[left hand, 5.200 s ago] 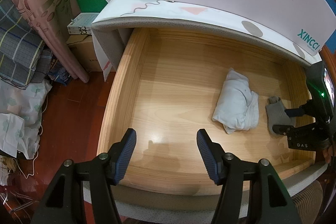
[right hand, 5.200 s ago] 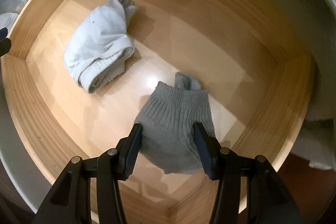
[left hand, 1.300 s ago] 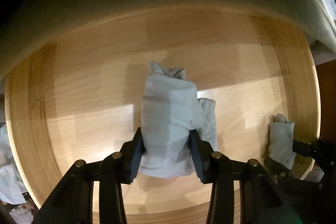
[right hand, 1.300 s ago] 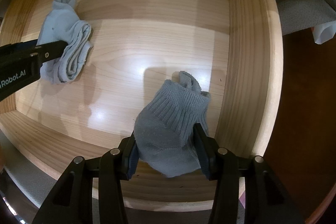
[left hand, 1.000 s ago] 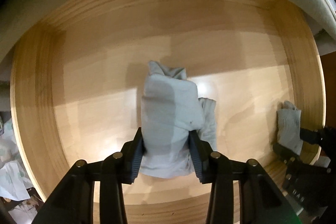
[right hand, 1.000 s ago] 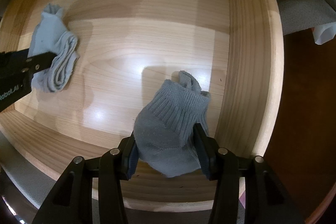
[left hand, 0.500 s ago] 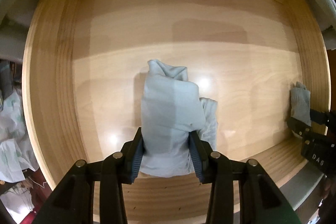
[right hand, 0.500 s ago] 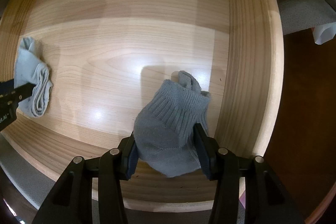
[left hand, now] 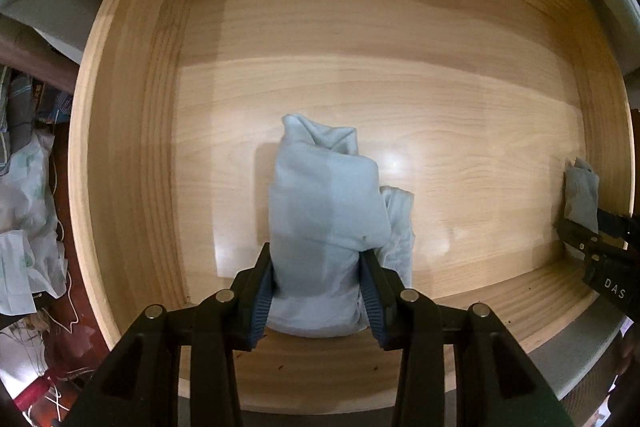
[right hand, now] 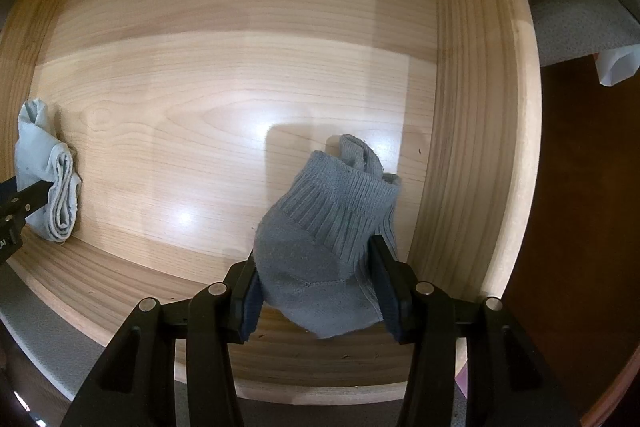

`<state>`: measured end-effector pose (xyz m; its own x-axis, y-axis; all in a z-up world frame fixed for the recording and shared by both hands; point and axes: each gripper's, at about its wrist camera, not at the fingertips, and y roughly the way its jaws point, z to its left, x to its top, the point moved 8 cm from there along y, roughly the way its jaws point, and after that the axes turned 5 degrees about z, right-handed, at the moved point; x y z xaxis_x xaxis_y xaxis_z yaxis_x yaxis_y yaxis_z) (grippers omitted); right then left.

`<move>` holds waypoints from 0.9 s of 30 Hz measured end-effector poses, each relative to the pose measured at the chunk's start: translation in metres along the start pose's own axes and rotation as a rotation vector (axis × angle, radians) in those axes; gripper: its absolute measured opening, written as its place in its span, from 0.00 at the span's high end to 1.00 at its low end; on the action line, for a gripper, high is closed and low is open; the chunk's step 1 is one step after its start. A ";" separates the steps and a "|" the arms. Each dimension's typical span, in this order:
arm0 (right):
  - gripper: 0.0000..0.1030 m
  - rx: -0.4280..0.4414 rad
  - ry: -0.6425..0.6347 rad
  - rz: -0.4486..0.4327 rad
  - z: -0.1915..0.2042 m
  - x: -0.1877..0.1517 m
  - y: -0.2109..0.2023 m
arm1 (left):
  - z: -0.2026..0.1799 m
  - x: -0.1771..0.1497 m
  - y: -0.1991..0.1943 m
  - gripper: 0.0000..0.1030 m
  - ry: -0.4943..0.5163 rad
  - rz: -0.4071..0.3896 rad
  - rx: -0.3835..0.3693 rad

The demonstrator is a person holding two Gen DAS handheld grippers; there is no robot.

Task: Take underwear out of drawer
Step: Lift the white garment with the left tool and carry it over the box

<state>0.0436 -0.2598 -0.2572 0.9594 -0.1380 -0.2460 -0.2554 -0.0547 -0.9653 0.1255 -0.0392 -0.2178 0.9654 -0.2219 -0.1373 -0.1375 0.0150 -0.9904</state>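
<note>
a pale wooden drawer [left hand: 132, 131] fills both wrist views, its smooth floor shining under overhead light, with dark red flooring and crumpled bags and cloth beyond its left wall. starting at my left gripper [left hand: 318, 291]: it points straight down and its blue-padded jaws are clamped on a folded pale blue underwear bundle [left hand: 324, 211], which bulges up between the fingers, a looser fold spilling out on the right side. in the right wrist view this same bundle [right hand: 46, 183] shows at the far left of the drawer, near the front wall. my right gripper [right hand: 320, 291] is pinched on a grey ribbed sock [right hand: 328, 227], close to the drawer's right wall [right hand: 460, 147], the cuff pointing away from me. the two grippers sit well apart, one toward each end of the drawer. i judge both garments are gripped but neither is clear of the drawer yet. the risks i see: the loose fold on the blue bundle may unroll and drag on the front wall as i lift, pulling cloth from the pads; the sock is held only near its toe end, so it could slip out; and the right gripper could knock the side wall if i lift at an angle.
</note>
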 end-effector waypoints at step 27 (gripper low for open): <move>0.58 -0.007 -0.004 -0.011 0.003 -0.006 -0.005 | -0.004 -0.003 -0.015 0.67 -0.019 -0.072 0.000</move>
<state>0.0393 -0.2556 -0.2511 0.9625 -0.1334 -0.2361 -0.2459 -0.0629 -0.9672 0.1232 -0.0427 -0.2024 0.9767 -0.2040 -0.0661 -0.0675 0.0000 -0.9977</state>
